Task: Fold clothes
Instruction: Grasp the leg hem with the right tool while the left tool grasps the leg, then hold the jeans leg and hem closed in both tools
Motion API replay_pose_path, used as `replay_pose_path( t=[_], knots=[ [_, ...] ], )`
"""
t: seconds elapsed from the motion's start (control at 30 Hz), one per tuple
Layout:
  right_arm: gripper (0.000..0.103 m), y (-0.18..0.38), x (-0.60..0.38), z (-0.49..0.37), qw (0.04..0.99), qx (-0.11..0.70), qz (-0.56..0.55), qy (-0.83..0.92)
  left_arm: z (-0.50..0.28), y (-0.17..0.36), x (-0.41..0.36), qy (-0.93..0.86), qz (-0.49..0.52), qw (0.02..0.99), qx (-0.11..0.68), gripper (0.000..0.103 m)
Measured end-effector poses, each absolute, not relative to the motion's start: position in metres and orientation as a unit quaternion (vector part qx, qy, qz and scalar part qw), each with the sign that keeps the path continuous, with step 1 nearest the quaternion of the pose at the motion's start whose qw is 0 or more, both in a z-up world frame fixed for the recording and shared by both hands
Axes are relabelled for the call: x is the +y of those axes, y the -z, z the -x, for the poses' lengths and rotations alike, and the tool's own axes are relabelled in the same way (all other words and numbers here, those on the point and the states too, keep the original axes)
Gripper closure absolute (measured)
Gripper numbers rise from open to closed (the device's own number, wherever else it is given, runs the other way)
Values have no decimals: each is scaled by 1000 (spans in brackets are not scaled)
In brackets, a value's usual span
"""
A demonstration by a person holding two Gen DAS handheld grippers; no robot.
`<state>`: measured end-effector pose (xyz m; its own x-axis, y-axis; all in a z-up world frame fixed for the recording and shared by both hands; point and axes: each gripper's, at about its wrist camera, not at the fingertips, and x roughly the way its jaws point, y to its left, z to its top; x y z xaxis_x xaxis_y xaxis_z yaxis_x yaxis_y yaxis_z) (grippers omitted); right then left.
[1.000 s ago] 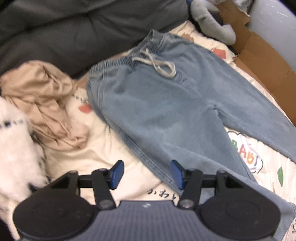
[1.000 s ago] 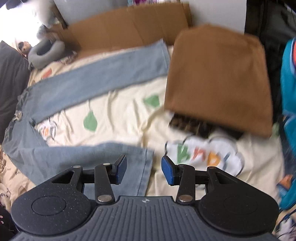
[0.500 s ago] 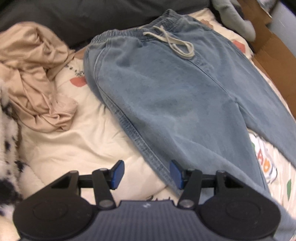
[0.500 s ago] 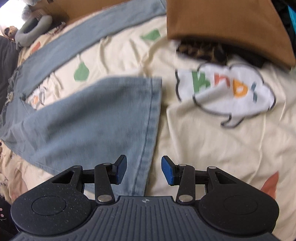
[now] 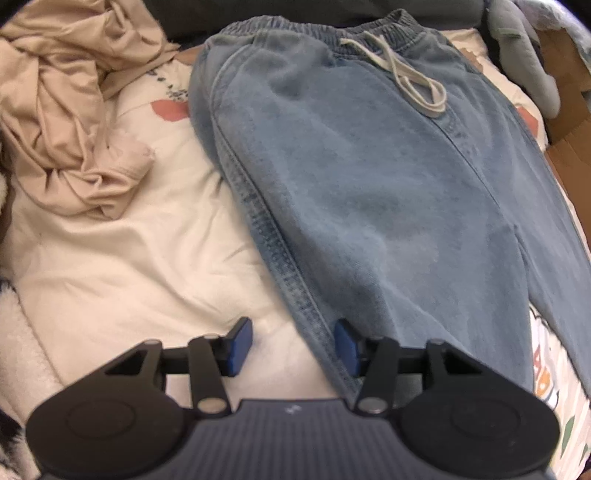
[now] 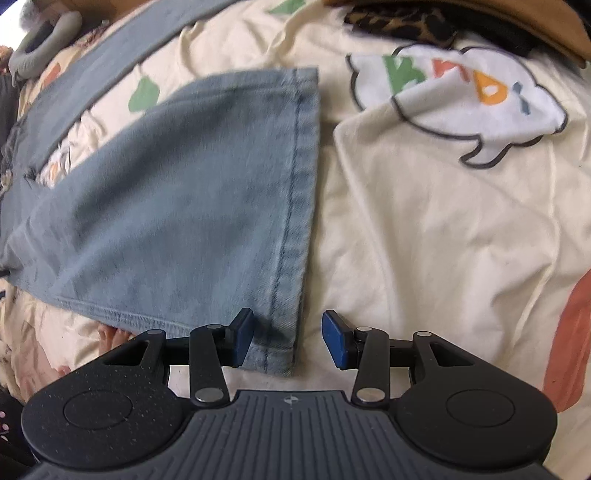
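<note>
Light blue jeans [image 5: 369, 184] with a white drawstring [image 5: 406, 81] lie flat on a cream printed bedsheet [image 5: 129, 258]. My left gripper [image 5: 292, 347] points down low over the jeans' outer side seam; the seam edge lies between its blue pads, which are closing a little but do not press on it. In the right wrist view the near trouser leg [image 6: 184, 203] ends in a stitched hem [image 6: 295, 221]. My right gripper [image 6: 289, 341] stands open astride the hem's near corner, left pad over denim, right pad over the sheet. The other leg [image 6: 110, 48] runs along the far side.
A crumpled beige garment [image 5: 66, 110] lies left of the waistband. A folded brown garment [image 6: 480, 14] sits on a leopard-print piece [image 6: 399, 22] beyond the hem. A grey plush [image 6: 40, 48] and cardboard [image 5: 569, 147] line the far edge. White fluffy fabric [image 5: 11, 332] is at the left.
Both grippers have sunk towards the bed. The left one now sits over the jeans' side seam, the right one over the near leg's hem corner. The jeans have not moved.
</note>
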<state>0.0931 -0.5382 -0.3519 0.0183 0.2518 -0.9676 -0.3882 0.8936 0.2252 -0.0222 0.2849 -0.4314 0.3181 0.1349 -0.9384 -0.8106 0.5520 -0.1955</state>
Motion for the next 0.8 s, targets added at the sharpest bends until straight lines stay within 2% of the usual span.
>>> replay_pose_path(
  t=[0.07, 0.1, 0.17, 0.2, 0.27, 0.33, 0.37, 0.47, 0.7, 0.8],
  knots=[
    [58, 355, -531, -90, 709, 667, 63, -222, 22, 433, 285, -326, 350, 732, 485, 50],
    [66, 355, -529, -89, 708, 667, 66, -223, 22, 433, 286, -329, 351, 732, 483, 50],
    [74, 354, -525, -89, 708, 667, 73, -220, 23, 432, 286, -333, 355, 731, 478, 54],
    [84, 354, -524, -89, 709, 667, 77, -217, 23, 432, 286, -332, 357, 732, 476, 58],
    [91, 351, -524, -90, 709, 667, 80, -214, 24, 431, 286, -327, 360, 735, 473, 77],
    [99, 347, -525, -88, 708, 666, 82, -218, 21, 428, 284, -323, 347, 740, 477, 83],
    [99, 344, -526, -88, 708, 667, 76, -219, 20, 426, 282, -322, 341, 742, 479, 89],
    [100, 337, -530, -89, 709, 666, 64, -223, 22, 423, 283, -325, 347, 742, 474, 91],
    [100, 327, -532, -92, 712, 661, 41, -234, 25, 423, 288, -328, 372, 735, 462, 91],
    [97, 330, -537, -94, 711, 665, 21, -230, 26, 426, 291, -331, 386, 729, 459, 88]
  ],
)
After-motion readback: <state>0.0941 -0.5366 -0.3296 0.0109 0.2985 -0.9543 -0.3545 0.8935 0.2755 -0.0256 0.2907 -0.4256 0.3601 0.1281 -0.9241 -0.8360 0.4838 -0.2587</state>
